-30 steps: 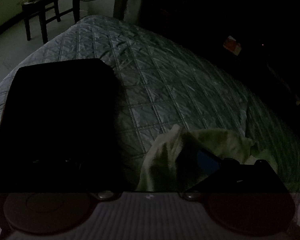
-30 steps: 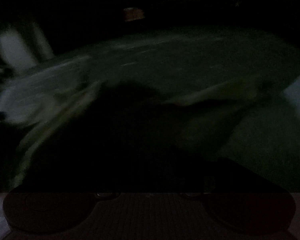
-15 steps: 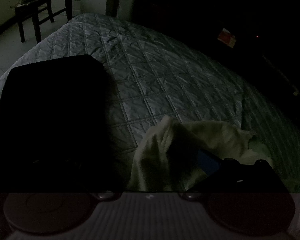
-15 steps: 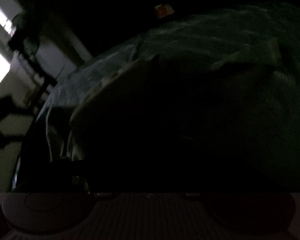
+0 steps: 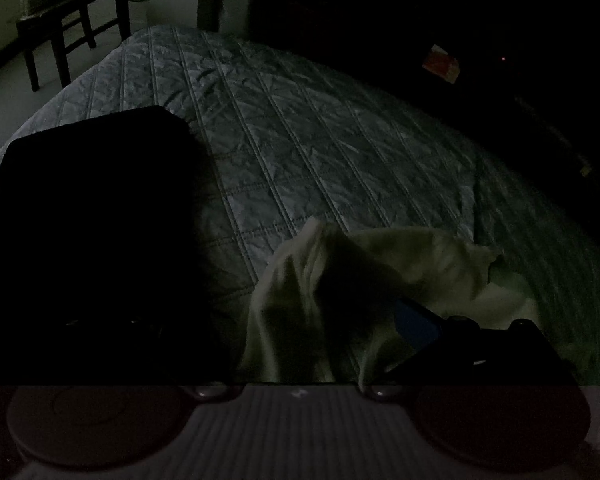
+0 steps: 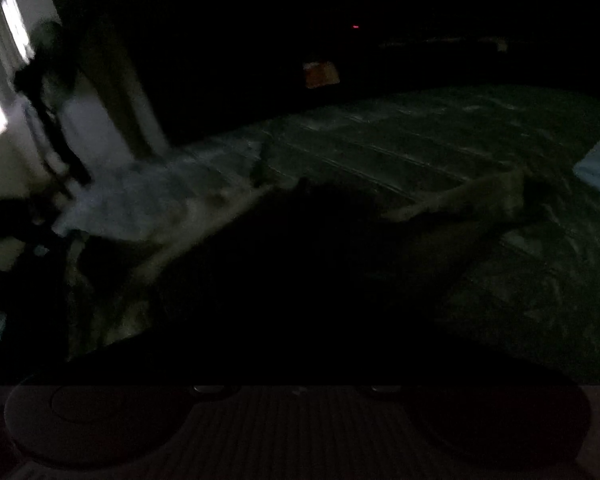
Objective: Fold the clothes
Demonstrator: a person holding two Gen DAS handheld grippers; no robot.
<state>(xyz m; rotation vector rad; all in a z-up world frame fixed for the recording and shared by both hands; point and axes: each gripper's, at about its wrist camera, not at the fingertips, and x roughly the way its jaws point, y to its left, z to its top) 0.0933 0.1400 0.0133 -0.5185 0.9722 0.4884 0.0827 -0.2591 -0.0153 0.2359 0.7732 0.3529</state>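
- The pale yellow-green crumpled cloth garment (image 5: 380,280) lies bunched on the grey quilted bedspread (image 5: 300,152), near the edge of the bed closest to the left camera, not yet flat.
- The left gripper (image 5: 300,344) has the garment rising between its two dark fingers (image 5: 496,344); whether they pinch it or stand spread, I cannot tell.
- In the right wrist view, the right gripper (image 6: 300,320) is lost in darkness; its jaws are closing, but I cannot tell if cloth is between them.
- Risk: in such poor light a jaw can close on only one layer, or miss the hem, so the fold comes out crooked.
- Risk: it can also catch the bedspread together with the garment and drag it.
- The flat black rectangular object (image 5: 92,220) lies near the left edge of the bed; a swinging sleeve may cover it.
- The dark wooden chair (image 5: 68,20) stands well apart, beyond the far corner.
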